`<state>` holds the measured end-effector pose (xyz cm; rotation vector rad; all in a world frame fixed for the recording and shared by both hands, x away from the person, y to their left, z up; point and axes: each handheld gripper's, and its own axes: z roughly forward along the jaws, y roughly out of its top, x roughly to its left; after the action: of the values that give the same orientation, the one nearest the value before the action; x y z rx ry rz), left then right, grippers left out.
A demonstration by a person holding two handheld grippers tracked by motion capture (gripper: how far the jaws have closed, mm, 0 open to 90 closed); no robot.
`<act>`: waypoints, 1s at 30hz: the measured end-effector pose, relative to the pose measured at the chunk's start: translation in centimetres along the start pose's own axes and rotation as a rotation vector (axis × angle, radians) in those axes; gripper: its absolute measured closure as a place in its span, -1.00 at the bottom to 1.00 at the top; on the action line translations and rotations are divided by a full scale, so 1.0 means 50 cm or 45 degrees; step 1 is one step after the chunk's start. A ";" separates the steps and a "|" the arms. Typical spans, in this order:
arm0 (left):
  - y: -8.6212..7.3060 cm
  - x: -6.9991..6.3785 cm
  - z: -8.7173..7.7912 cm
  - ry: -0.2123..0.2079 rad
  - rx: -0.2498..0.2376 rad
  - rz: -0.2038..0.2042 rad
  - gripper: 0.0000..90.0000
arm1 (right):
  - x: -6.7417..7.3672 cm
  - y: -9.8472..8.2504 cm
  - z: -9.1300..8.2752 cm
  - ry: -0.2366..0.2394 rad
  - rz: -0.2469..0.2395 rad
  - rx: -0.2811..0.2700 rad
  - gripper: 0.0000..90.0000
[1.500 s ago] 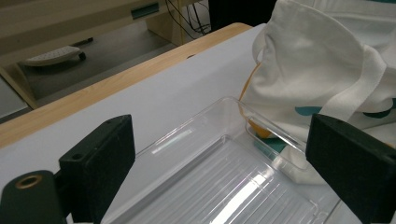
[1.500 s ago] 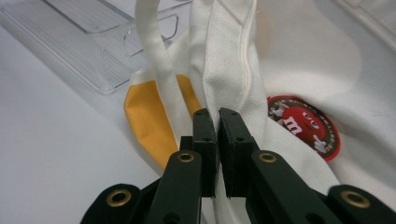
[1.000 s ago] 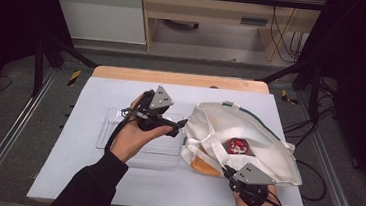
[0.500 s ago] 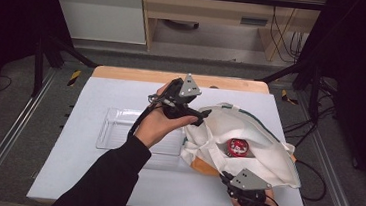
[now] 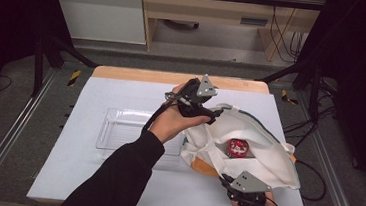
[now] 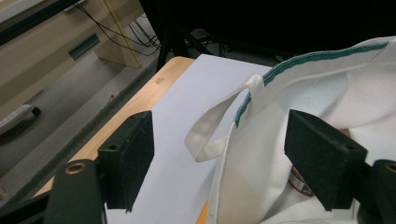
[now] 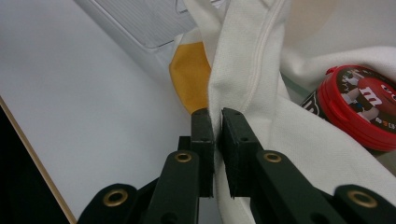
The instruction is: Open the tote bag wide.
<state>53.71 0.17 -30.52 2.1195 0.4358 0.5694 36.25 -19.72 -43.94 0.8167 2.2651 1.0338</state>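
White cloth bag [image 5: 247, 151] lies on the right half of the table [image 5: 89, 175], mouth up, red-lidded tin [image 5: 238, 147] inside. Right gripper [image 7: 217, 119] — jaws pinched on the bag's near rim fabric. Left gripper [image 6: 219, 154] at the far rim — jaws apart, just been closing, bag edge and handle loop [image 6: 210, 130] between them, pads not touching. Clear tray [image 5: 118, 127] lies left of the bag.

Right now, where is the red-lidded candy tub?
In the high view, the red-lidded candy tub lies inside the open white cloth bag on the table's right half, between the left gripper above and the right gripper below.
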 end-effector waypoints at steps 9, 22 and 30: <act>0.018 -0.001 0.014 -0.018 0.032 0.039 -0.18 | 0.001 0.000 0.001 0.001 -0.020 -0.004 0.86; 0.020 -0.009 0.050 -0.053 0.113 0.099 0.17 | 0.012 -0.002 -0.009 0.028 -0.029 -0.017 0.88; 0.014 -0.001 0.065 -0.058 0.151 0.083 0.53 | 0.009 -0.001 -0.010 0.030 -0.008 -0.021 0.90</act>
<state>55.50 -2.43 -31.65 2.2624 0.3846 0.5434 35.61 -19.68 -43.79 0.7942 2.2743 1.0628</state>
